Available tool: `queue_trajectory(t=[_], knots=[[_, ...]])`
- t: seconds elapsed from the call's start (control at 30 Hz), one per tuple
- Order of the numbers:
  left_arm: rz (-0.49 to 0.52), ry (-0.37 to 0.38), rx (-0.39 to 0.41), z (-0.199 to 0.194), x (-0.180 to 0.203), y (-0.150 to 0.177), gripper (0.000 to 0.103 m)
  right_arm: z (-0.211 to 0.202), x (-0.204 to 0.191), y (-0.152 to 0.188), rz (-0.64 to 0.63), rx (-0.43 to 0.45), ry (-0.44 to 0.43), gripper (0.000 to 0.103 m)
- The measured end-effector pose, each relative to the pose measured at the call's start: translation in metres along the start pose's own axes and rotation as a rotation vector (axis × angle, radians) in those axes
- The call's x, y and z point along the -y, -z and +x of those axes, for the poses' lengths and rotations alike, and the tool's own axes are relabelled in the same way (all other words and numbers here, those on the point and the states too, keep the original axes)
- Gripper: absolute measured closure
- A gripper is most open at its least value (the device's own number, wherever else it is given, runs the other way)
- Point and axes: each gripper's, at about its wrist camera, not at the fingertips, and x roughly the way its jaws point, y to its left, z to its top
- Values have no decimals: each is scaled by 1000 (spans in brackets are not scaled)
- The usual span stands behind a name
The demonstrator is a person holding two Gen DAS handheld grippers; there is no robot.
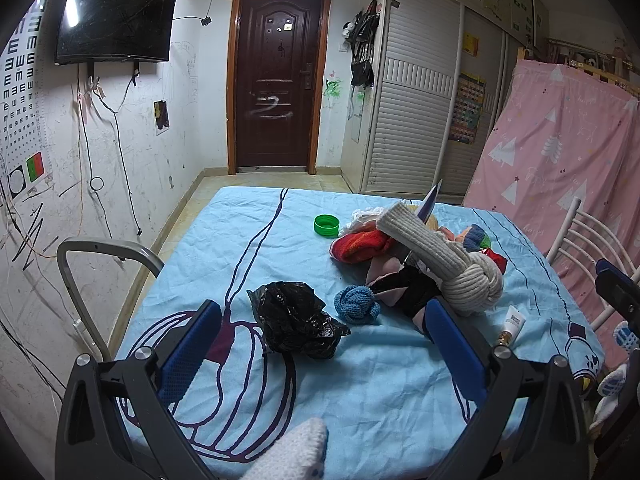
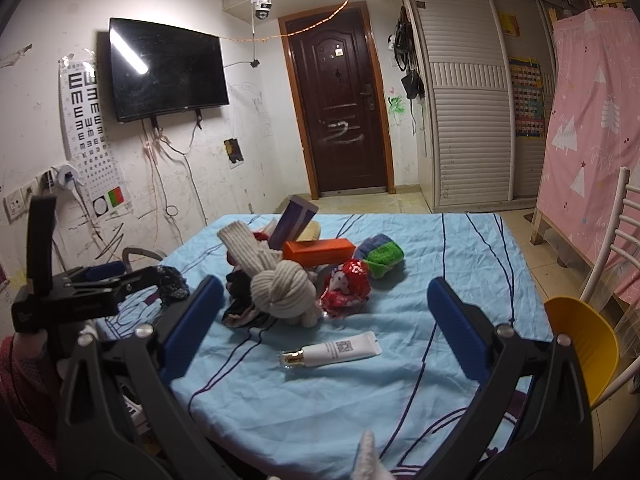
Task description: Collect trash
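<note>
A crumpled black plastic bag (image 1: pixel 298 322) lies on the blue cloth between my left gripper's (image 1: pixel 320 334) open fingers, a little ahead of them. A white tube with a gold cap (image 2: pixel 332 354) lies between my right gripper's (image 2: pixel 326 310) open fingers; it also shows in the left wrist view (image 1: pixel 511 326). A green bottle cap (image 1: pixel 327 225) lies farther back. An orange box (image 2: pixel 320 251), a purple box (image 2: pixel 294 222) and a red shiny wrapper (image 2: pixel 347 286) sit in the pile of knotted socks (image 2: pixel 280 284). Both grippers are empty.
The table (image 1: pixel 360 392) has a light blue cloth. A grey chair back (image 1: pixel 92 276) stands at its left, a white chair (image 2: pixel 616 236) and a yellow seat (image 2: pixel 582 336) at its right. A pink-covered frame (image 1: pixel 560 160) leans at the right. My left gripper shows in the right wrist view (image 2: pixel 108 280).
</note>
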Motion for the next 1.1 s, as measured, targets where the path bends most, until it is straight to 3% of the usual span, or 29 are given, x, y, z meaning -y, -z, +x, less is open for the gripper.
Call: queue_trajectory(t=[1.1], knots=[[-7, 0, -21, 8, -4, 3, 10, 17, -1, 12, 6, -33, 13, 5]])
